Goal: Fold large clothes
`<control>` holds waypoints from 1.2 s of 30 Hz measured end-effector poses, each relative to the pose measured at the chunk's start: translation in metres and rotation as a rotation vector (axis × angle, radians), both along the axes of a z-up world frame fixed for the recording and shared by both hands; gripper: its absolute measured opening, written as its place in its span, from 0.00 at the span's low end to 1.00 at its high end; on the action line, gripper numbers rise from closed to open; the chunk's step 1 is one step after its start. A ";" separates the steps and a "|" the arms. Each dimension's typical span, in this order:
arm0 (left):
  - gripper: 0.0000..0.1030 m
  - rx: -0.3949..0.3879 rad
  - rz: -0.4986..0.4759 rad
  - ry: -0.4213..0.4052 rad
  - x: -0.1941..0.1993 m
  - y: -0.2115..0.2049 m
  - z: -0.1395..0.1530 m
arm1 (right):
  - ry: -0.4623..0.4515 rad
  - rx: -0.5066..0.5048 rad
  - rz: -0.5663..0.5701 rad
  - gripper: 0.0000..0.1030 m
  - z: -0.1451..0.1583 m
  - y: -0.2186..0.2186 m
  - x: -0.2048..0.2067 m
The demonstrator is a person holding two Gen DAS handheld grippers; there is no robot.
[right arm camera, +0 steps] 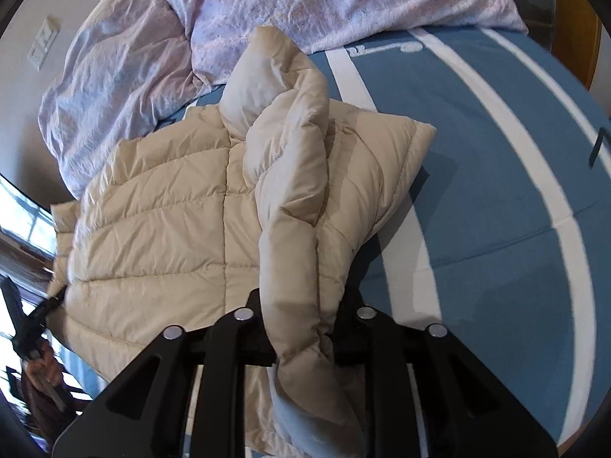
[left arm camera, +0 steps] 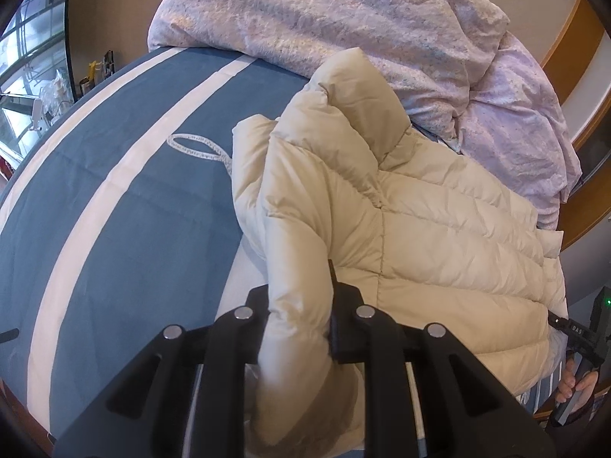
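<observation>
— While both hems are pinched like this, how far would you say the fold has got?

— Partway, I'd judge. The cream puffer jacket (left arm camera: 439, 236) lies on the bed (left arm camera: 114, 198) with its striped blue cover, back panel spread flat, hood bunched up near the lilac duvet (left arm camera: 343, 19). No neat rectangle yet; the sides and the final halving look undone.

— And the grips?

— The left gripper (left arm camera: 298, 328) is clamped on a thick roll of the jacket's fabric, seemingly a sleeve or side edge, which rises between its fingers. The right gripper (right arm camera: 301, 328) is likewise closed on a padded fold at the other side.

— So the jacket sits where, relative to them?

— Directly ahead of both, stretched between them, each one biting a near edge.
</observation>
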State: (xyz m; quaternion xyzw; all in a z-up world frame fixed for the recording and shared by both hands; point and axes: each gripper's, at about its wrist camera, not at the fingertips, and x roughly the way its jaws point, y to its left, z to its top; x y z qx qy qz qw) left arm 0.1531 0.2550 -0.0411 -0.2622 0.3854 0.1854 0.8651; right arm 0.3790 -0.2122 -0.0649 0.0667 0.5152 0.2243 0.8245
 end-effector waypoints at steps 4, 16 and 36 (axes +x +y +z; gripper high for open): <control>0.34 0.004 0.019 0.019 0.002 0.000 -0.001 | -0.087 -0.140 -0.057 0.60 0.010 -0.001 -0.005; 0.63 -0.086 0.041 0.011 0.004 0.009 -0.007 | -0.383 -0.264 0.006 0.62 0.070 0.062 -0.042; 0.59 -0.136 0.049 -0.015 0.005 0.007 -0.013 | -0.275 -0.307 0.183 0.54 -0.011 0.144 -0.072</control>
